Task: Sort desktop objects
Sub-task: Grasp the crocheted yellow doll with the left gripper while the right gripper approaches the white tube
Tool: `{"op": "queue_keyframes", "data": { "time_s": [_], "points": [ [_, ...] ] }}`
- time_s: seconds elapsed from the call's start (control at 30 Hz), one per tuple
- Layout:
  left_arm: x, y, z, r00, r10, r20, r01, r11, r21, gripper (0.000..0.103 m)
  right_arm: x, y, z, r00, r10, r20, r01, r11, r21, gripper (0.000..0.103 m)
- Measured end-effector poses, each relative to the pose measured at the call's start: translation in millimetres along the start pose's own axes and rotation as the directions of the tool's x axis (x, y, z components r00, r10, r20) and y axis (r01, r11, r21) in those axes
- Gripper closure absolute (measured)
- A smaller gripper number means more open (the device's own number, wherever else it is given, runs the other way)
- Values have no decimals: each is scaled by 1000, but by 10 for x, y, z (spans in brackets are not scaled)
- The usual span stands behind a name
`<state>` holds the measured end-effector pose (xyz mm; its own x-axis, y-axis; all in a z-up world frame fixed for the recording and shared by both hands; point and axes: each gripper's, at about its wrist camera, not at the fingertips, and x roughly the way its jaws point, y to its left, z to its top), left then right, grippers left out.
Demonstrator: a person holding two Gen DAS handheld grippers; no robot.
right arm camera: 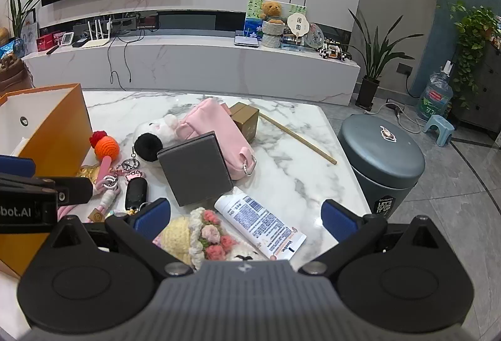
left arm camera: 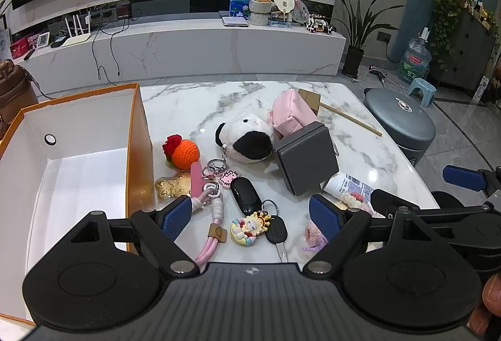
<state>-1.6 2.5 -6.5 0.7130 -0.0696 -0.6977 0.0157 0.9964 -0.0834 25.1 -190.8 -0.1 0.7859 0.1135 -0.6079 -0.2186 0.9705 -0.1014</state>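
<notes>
Both tools gape empty: left tool [left arm camera: 250, 217] over the keys [left arm camera: 275, 229], right tool [right arm camera: 245, 214] over the tube [right arm camera: 260, 222].

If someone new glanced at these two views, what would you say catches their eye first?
Probably the bright orange crocheted ball with its red top, lying on the marble table right beside the orange-walled box, whose white inside shows nothing in it. Next, the cluttered middle: a black-and-white plush toy and a pink pouch against a grey box, with keys and charms spread in front. Both grippers, left and right, hang open over the pile.
</notes>
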Motion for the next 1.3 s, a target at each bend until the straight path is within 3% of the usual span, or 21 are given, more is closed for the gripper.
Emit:
{"op": "queue_keyframes", "data": {
  "time_s": [0.43,0.7,0.8,0.93,1.1,1.3],
  "points": [
    [41,-43,-37,999,-13,-32,14,999,34,6,-5,-55,-12,999,34,9,-33,997,-70,1],
    [113,-256,-156,997,-45,-63,51,993,109,6,54,-371,51,1000,-12,22,13,999,-37,1],
    [165,-359,-209,994,-78,-80,88,988,130,6,142,-527,66,1000,3,-8,-3,1000,-4,1],
    [241,-473,-263,986,-125,-111,139,981,135,6,268,-617,36,994,95,-56,-95,995,-5,1],
    [336,-560,-310,982,-147,-117,162,978,131,6,444,-647,21,993,76,-95,-79,997,-27,1],
    [461,-641,-301,974,-187,-129,203,971,125,6,634,-749,27,984,115,-135,-113,993,28,1]
  ]
}}
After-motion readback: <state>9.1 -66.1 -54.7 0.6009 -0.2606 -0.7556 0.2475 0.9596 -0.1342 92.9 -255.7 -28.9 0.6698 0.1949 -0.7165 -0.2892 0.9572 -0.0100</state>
